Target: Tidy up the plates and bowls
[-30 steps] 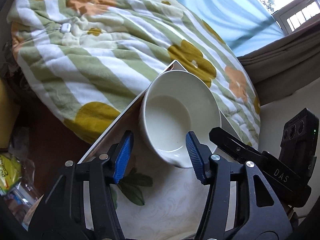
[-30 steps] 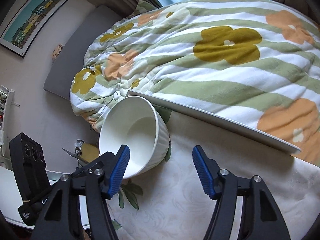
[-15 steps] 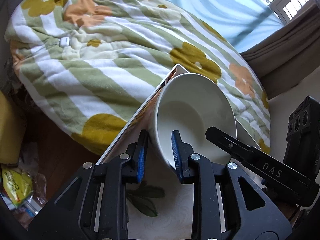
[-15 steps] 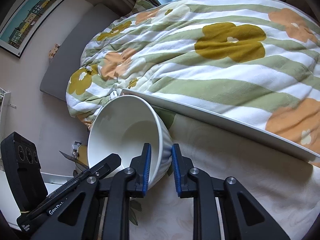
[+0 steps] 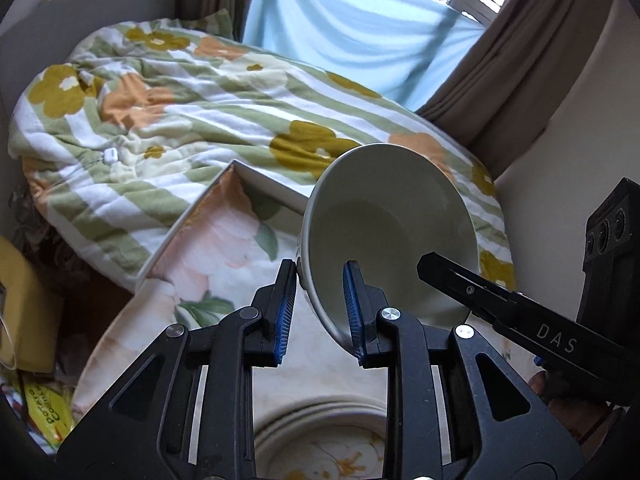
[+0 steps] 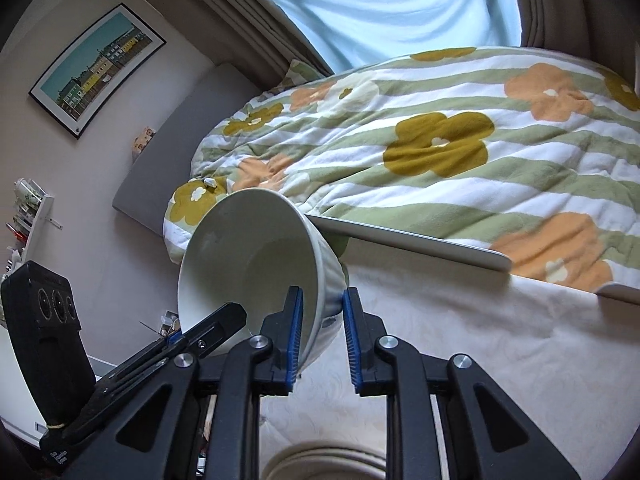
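A white ribbed bowl [image 5: 384,232] is held tilted in the air above the table. My left gripper [image 5: 320,308] is shut on its near rim, one pad inside and one outside. My right gripper [image 6: 322,332] is shut on the opposite rim of the same bowl [image 6: 256,256]. A plate with a floral print [image 5: 320,440] lies on the table right below my grippers; its rim also shows in the right wrist view [image 6: 320,460]. The other gripper's black body shows at the side of each view.
The table carries a cream cloth with a flower print [image 5: 208,256]. A bed with a striped flowered quilt [image 6: 440,152] lies just behind the table edge [image 6: 420,248]. Yellow packets [image 5: 36,408] lie low on the left. A curtained window [image 5: 360,32] is behind.
Both grippers closed on the bowl's rim, then lifted it off the table and pulled it back; the plate has come into view below.
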